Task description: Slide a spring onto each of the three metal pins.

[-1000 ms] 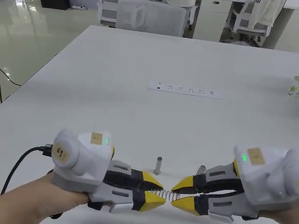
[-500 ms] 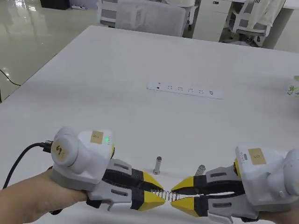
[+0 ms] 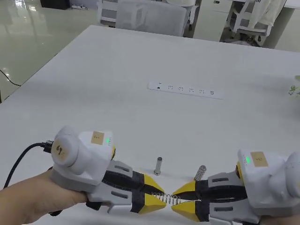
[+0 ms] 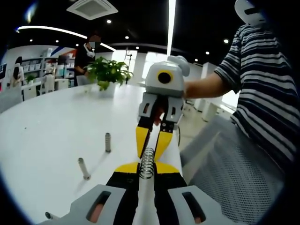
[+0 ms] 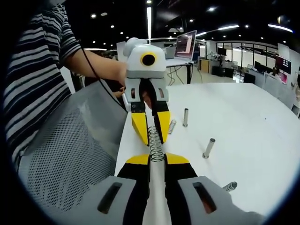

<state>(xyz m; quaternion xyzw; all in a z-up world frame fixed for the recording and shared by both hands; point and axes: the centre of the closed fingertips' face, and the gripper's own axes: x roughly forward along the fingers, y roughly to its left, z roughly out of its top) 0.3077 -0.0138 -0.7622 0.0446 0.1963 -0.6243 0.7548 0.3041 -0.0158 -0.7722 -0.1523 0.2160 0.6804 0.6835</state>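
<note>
A short steel spring (image 3: pixel 169 199) stretches between my two grippers near the table's front edge. My left gripper (image 3: pixel 161 198) is shut on its left end and my right gripper (image 3: pixel 176 202) is shut on its right end, tips facing each other. The same spring (image 4: pixel 147 161) shows in the left gripper view and again (image 5: pixel 154 139) in the right gripper view. Just behind the tips stands a bare metal pin (image 3: pixel 159 165). To its right is a pin wearing a spring (image 3: pixel 200 172). Another bare pin (image 5: pixel 185 117) stands further along, with a loose spring (image 5: pixel 172 125) beside it.
A white power strip (image 3: pixel 185 90) lies across the middle of the white table (image 3: pixel 117 93). Office chairs (image 3: pixel 150 16) stand beyond the far edge. A black cable (image 3: pixel 21 161) trails from my left gripper. A potted plant (image 4: pixel 107 75) sits on the table's far end.
My right gripper has sunk slightly lower and closer to me, taking its end of the spring with it. The left gripper and the pins have stayed in place.
</note>
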